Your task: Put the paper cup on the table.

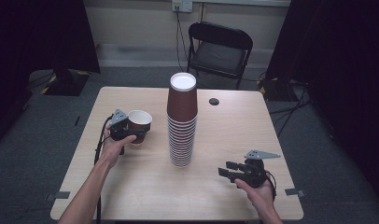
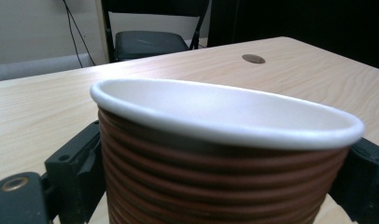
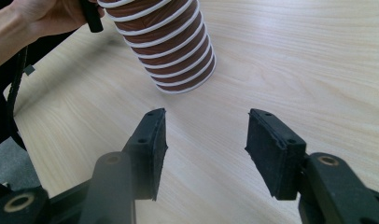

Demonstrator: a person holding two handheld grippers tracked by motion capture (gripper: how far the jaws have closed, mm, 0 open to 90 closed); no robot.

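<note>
A single brown ribbed paper cup (image 1: pixel 141 122) with a white inside sits between the jaws of my left gripper (image 1: pixel 131 131) at the table's left. In the left gripper view the cup (image 2: pixel 225 116) leans a little, and a black jaw presses on each side of it. A tall stack of the same cups (image 1: pixel 182 126), upside down, stands at the table's middle. My right gripper (image 1: pixel 224 168) hovers low over the table at the front right, open and holding nothing. In the right gripper view its jaws (image 3: pixel 206 149) point at the foot of the stack (image 3: pixel 166 46).
The light wooden table (image 1: pixel 234 135) has a small round hole (image 1: pixel 214 101) behind the stack. A black folding chair (image 1: pixel 219 49) stands beyond the far edge. Cables trail from both grippers over the front edge.
</note>
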